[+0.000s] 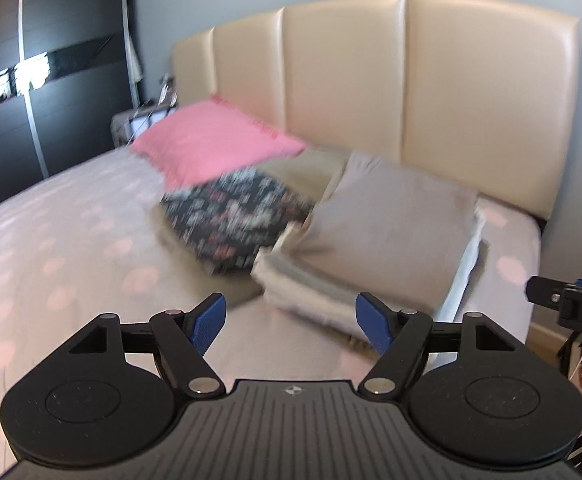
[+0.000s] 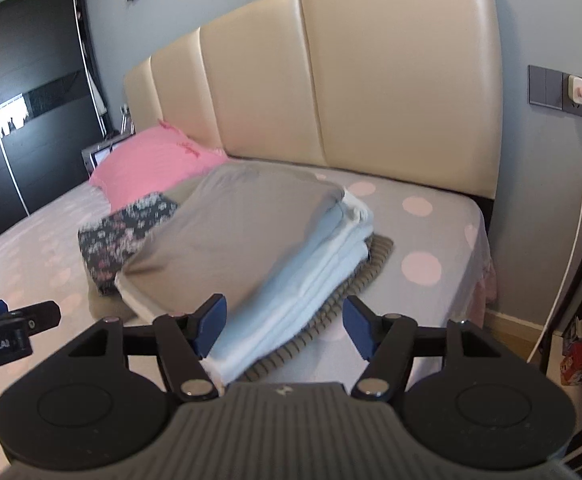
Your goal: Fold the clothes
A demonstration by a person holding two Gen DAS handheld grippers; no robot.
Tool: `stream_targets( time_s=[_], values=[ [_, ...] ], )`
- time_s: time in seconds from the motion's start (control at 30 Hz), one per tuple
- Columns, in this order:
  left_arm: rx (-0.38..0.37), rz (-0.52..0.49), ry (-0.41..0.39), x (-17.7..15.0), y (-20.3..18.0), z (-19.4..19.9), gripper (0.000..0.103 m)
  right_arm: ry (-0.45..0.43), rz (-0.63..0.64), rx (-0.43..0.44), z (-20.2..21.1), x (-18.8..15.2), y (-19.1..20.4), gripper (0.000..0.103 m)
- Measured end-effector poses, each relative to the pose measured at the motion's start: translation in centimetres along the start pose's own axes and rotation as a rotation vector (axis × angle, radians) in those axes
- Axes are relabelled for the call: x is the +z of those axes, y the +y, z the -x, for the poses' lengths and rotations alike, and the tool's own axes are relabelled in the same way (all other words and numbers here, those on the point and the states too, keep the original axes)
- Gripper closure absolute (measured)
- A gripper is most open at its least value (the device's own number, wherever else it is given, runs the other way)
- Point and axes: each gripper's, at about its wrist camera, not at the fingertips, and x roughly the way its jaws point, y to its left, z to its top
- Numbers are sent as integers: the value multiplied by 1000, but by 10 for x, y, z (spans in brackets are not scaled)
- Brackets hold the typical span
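Note:
A stack of folded clothes [image 2: 251, 240] lies on the bed near the headboard, a grey garment [image 1: 391, 236] on top, white and pale blue layers [image 2: 311, 264] under it, a striped knit piece [image 2: 355, 284] at the bottom. Left of the stack sits a folded dark floral garment [image 1: 235, 220] [image 2: 119, 236]. My left gripper [image 1: 291, 320] hovers open just short of the stack, nothing between its blue pads. My right gripper [image 2: 285, 322] is open too, over the stack's near edge. Each gripper's tip shows at the edge of the other's view.
A pink pillow [image 1: 215, 140] lies behind the floral garment. The bed's polka-dot sheet [image 1: 51, 248] spreads to the left. A cream padded headboard [image 2: 331, 80] stands behind. Dark wardrobe doors [image 1: 11, 80] at left; a wall socket with white cable [image 2: 575, 96] and floor clutter [image 2: 575, 356] at right.

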Motion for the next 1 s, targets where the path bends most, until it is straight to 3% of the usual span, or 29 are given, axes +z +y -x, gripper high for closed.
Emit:
stream_targets(
  time_s=[0.2,0.43,1.0],
  values=[
    [21,71,61,-23,7,1,32,-4,46,-4,5,-10,7,34],
    [41,63,83,-30,5,0,32,-13,101,3,5,-15,18,34],
    [52,44,114,-33,-2,-7,32,-2,74,1,1,-15,13,34]
  ],
)
